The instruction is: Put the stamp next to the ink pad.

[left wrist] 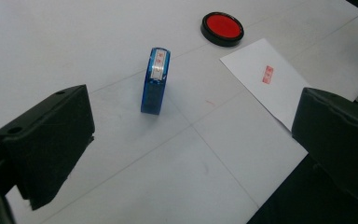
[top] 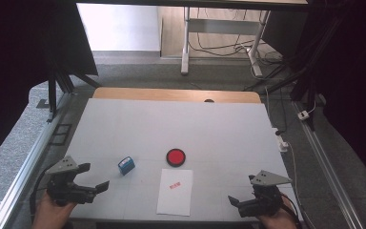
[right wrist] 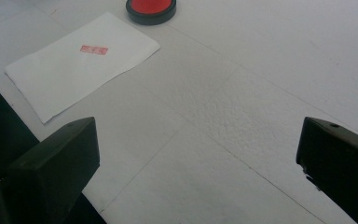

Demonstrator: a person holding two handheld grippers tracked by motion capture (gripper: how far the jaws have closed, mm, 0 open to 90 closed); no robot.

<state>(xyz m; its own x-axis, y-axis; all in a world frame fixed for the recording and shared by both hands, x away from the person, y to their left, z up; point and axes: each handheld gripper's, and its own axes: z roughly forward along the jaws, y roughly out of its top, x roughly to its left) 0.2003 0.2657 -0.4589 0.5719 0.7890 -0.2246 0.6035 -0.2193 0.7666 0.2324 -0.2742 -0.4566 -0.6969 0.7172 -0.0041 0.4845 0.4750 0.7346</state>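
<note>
Resting apart: both grippers empty, stamp free on the counter.
The left gripper (top: 94,177) gapes wide, the blue stamp (top: 126,165) just ahead, seemingly on its edge; the right gripper (top: 237,204) likewise stands open.

The blue stamp (top: 126,165) stands on the white table (top: 171,124), left of centre in the lower half of the high view. It is a small translucent blue block, upright on a narrow edge and tipped slightly. In the left gripper view the stamp (left wrist: 155,80) sits upper centre; its top face is white with small red marks. Nothing touches it.
</note>
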